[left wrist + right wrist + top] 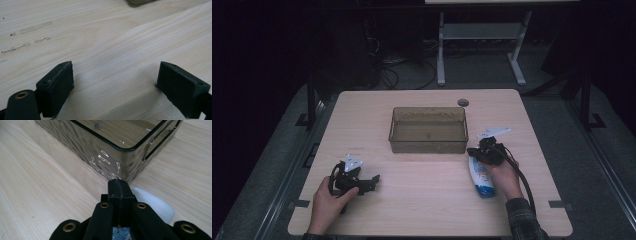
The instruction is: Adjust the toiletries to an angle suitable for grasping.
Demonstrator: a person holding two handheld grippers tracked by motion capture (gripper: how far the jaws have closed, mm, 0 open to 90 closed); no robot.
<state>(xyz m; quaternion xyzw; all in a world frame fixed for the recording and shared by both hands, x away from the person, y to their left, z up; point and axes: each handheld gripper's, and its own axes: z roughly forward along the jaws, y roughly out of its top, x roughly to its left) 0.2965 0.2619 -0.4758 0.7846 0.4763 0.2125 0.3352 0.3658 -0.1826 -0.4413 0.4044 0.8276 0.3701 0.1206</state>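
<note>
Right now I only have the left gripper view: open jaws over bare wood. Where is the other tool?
Observer: The right tool sits just off the near right corner of the clear brownish plastic tray.
Operator: Is it holding anything?
Observer: Its jaws are pressed together, with nothing visible between the tips. A white plastic bottle with a blue label lies on the table right under it.
Operator: Which way does the bottle point?
Observer: It lies lengthwise toward the tray, with its white end nearest the tray's corner.
Operator: Anything in the tray?
Observer: No, nothing lies on its bottom.
</note>
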